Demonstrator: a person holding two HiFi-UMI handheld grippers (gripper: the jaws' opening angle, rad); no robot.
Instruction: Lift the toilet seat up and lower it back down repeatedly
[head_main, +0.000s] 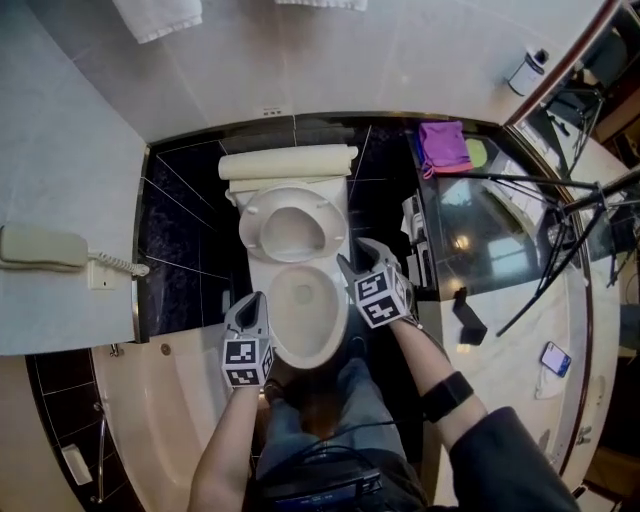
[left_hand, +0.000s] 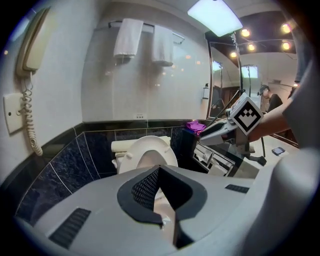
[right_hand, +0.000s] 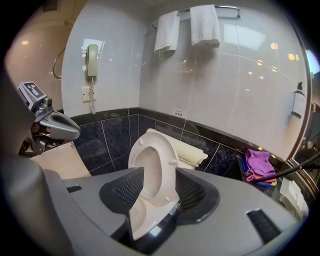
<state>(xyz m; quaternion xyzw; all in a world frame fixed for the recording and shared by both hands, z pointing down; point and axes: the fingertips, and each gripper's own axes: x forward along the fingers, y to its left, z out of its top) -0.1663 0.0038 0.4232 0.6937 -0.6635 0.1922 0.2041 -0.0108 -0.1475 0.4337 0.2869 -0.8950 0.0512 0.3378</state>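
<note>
The white toilet seat (head_main: 291, 196) stands raised, leaning back against the cream lid (head_main: 285, 162), and the bowl (head_main: 338, 330) lies uncovered below it. My left gripper (head_main: 248, 308) hovers at the bowl's front left rim, its jaws shut with nothing in them. My right gripper (head_main: 352, 264) hangs beside the bowl's right rim, open and apart from the seat. In the right gripper view the upright seat (right_hand: 168, 152) shows beyond the open gripper (right_hand: 159, 187). The left gripper view has the seat (left_hand: 150, 143) past the closed gripper (left_hand: 159, 172).
A wall phone (head_main: 40, 247) hangs at the left above the bathtub edge (head_main: 150, 420). A purple cloth (head_main: 443, 145) lies on the ledge right of the toilet, above a glass shelf (head_main: 480, 230) and dark stand legs (head_main: 560, 250). Dark tiles surround the toilet. Two towels (right_hand: 190, 27) hang above.
</note>
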